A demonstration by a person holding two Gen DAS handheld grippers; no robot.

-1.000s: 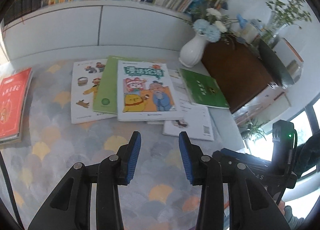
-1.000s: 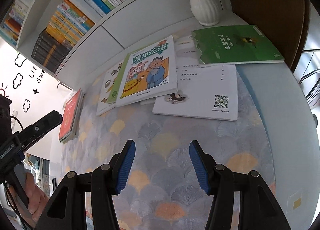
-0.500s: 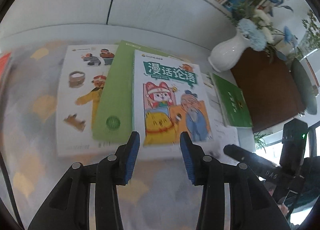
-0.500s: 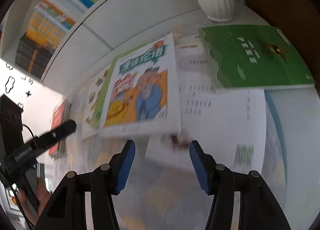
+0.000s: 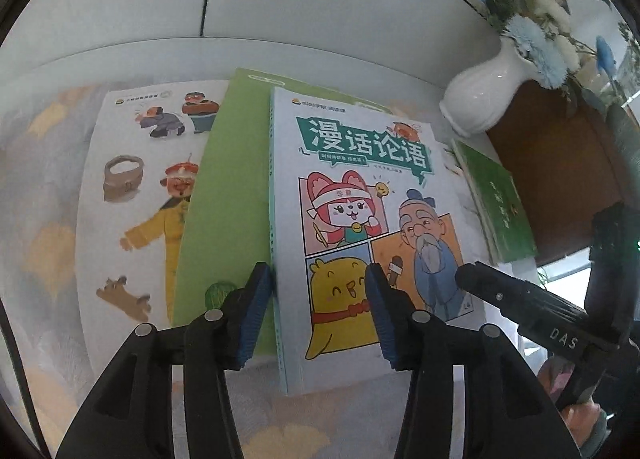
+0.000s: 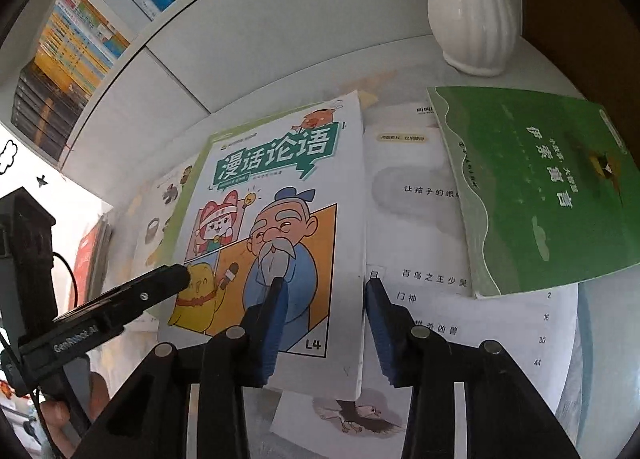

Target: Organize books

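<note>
Comic book (image 6: 280, 219) cover: "漫话论语", "L4"; right hand-held gripper (image 5: 560, 333) body: "DAS"

Both wrist cameras look steeply down, close over the table; both views share the cartoon book (image 5: 352, 227) (image 6: 276, 227).

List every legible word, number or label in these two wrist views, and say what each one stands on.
"漫话论语": title banner of the cartoon-cover book.
"L4": its lower cover corner, right wrist view.
"伊索寓言": dark green book.
"百鸟之王少昊", "门神", "2", "16", "30", "44": white contents page.
"DAS": right gripper.
The lettering on the left gripper, the small subtitles and the spines of the shelved books are too blurred to read.
</note>
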